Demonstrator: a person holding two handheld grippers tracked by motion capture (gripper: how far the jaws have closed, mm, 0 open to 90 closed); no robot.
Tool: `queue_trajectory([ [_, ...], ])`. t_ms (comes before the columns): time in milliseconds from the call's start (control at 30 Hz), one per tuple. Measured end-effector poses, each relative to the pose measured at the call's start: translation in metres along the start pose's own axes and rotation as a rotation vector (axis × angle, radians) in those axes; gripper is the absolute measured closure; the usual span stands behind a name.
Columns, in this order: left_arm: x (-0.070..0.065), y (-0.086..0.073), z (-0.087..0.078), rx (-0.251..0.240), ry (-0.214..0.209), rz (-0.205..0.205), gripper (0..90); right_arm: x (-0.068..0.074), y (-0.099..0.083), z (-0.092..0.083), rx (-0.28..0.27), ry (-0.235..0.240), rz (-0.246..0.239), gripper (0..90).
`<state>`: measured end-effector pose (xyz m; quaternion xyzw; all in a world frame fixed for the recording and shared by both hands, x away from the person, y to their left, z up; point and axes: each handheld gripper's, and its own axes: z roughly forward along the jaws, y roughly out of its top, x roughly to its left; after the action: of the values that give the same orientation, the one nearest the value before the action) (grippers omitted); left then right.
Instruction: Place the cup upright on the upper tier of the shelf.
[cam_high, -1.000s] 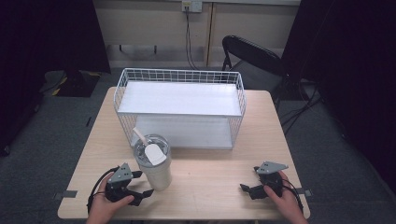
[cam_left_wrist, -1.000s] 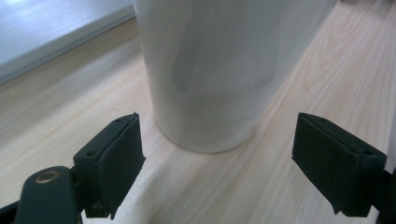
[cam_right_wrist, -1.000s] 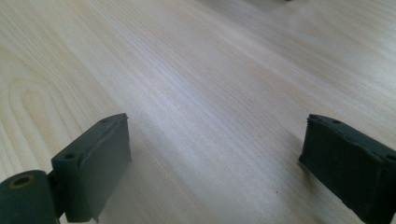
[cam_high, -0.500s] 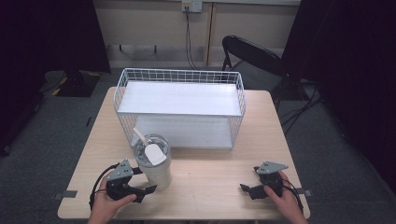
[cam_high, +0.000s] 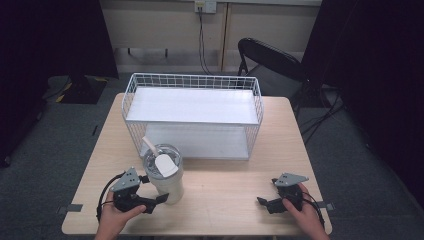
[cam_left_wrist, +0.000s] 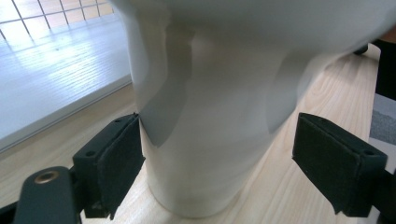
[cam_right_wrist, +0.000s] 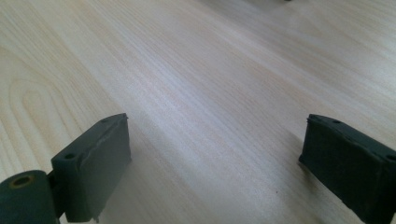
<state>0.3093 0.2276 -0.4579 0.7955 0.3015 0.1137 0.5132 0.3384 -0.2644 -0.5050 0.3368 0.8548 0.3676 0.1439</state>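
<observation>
A white tumbler (cam_high: 167, 182) with a clear lid and a straw stands on the wooden table (cam_high: 225, 190), in front of the wire rack. My left gripper (cam_high: 154, 190) is open, and its jaws flank the tumbler's lower part. In the left gripper view the tumbler (cam_left_wrist: 210, 116) stands between the jaws of that gripper (cam_left_wrist: 224, 163). The left pad (cam_left_wrist: 119, 163) touches the tumbler's wall, and the right pad (cam_left_wrist: 336, 168) is a little apart from it. My right gripper (cam_high: 267, 192) rests near the table's front right. It is open over bare wood (cam_right_wrist: 210, 93), with nothing between its pads (cam_right_wrist: 93, 168).
A white two-tier wire rack (cam_high: 192, 76) takes up the back half of the table, close behind the tumbler. A black chair (cam_high: 270, 55) stands beyond the table's far right corner. Bare wood lies between the two grippers.
My left gripper has edged slightly right, toward the tumbler. The right gripper and the tumbler have stayed where they were.
</observation>
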Motion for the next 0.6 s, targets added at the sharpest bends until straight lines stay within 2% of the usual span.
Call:
queue_trajectory([
  [133, -0.0003, 0.0014, 0.0023, -0.005, 0.014, 0.004, 15.6, -0.0001, 0.0000, 0.0000, 0.000, 0.000, -0.001, 7.6],
  [600, -0.0010, 0.0053, 0.0090, -0.013, 0.018, 0.018, 11.8, 0.0000, 0.0000, 0.0000, 0.000, -0.001, -0.001, 7.6],
])
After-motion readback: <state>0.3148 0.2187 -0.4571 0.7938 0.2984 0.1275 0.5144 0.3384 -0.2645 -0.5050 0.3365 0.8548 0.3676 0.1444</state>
